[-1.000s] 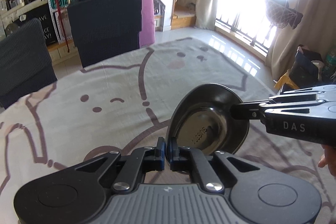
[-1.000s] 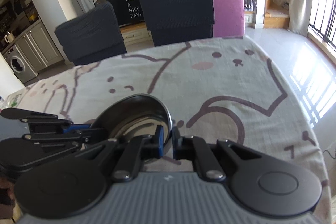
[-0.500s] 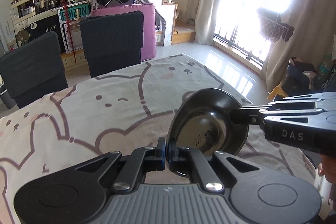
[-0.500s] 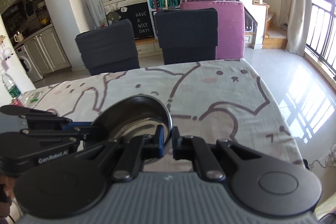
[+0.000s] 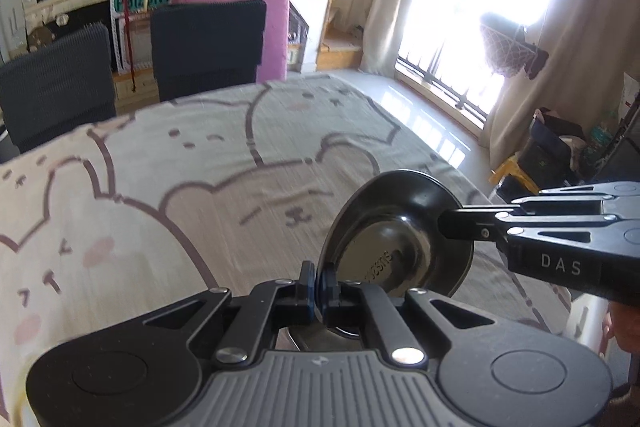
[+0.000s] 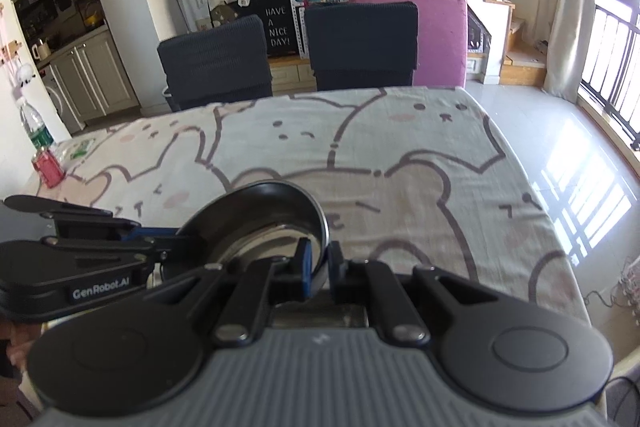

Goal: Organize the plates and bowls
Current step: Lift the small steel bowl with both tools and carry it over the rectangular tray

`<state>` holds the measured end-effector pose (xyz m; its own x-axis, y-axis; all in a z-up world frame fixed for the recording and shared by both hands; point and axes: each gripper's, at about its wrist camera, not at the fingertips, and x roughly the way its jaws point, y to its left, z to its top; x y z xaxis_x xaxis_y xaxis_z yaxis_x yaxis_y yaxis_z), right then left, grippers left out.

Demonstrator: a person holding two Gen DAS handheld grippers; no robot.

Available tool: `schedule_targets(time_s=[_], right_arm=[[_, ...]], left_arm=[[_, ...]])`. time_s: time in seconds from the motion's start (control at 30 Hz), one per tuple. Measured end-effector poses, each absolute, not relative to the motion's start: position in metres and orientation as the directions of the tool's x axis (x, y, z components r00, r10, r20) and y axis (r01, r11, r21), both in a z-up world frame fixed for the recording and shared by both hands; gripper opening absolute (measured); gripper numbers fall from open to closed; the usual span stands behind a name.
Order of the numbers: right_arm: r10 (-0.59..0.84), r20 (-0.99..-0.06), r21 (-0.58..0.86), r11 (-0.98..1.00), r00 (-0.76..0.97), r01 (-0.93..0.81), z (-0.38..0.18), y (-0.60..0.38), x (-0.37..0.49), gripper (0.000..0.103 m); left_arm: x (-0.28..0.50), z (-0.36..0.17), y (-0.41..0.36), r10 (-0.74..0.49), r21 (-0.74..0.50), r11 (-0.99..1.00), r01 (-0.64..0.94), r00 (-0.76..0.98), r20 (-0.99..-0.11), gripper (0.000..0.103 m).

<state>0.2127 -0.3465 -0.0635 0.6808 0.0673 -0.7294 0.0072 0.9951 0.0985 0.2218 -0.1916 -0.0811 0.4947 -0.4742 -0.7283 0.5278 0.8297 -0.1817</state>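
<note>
The left gripper (image 5: 319,281) has its jaws pressed nearly together on the thin rim of a stainless steel plate (image 5: 394,239), its blue pads pinching the near edge. The right gripper (image 6: 319,259) pinches the same plate (image 6: 264,223) on another part of the rim, jaws almost closed with the metal between them. Held by both, the plate is tilted and clear of the counter (image 6: 400,163), above its near part. It is round and shallow, with a flat polished base, a sloping wall and a rolled lip; its underside shows dark and glossy with stamped lettering in the left wrist view.

The counter is covered by a pale cloth (image 5: 200,167) printed with brown-outlined cartoon bears and pink cheeks. Far left on it stand a red can (image 6: 48,167) and a clear bottle (image 6: 34,125). Beyond the far edge stand two dark ribbed fabric chairs (image 6: 360,43) and a pink one (image 6: 440,39).
</note>
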Motion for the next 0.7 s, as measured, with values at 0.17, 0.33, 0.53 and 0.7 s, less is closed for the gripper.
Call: schedule_targets(time_s=[0.17,0.33,0.53,0.7], right_arm=[[0.054,-0.769,0.072,0.997,0.637,0.002,-0.075,-0.345,0.209,0.009],[0.049,-0.803,0.045,0.999,0.595,-0.022,-0.085,-0.340,0.214,0.009],[0.027,-0.839,0.010,0.999,0.544,-0.034,-0.100,-0.336,0.217,0.009],[0.011,-0.858,0.001,1.000,0.513,-0.020,-0.111,-0.340,0.223,0.008]], left_arm=[[0.220,-0.104,-0.193,-0.478,-0.222,0.828,0.515,0.439,-0.761,0.003],[0.218,-0.123,-0.194,-0.459,-0.226,0.833,0.505,0.405,-0.791,0.003],[0.218,-0.139,-0.202,-0.443,-0.220,0.833,0.508,0.374,-0.815,0.004],[0.217,-0.143,-0.205,-0.436,-0.209,0.830,0.517,0.368,-0.821,0.004]])
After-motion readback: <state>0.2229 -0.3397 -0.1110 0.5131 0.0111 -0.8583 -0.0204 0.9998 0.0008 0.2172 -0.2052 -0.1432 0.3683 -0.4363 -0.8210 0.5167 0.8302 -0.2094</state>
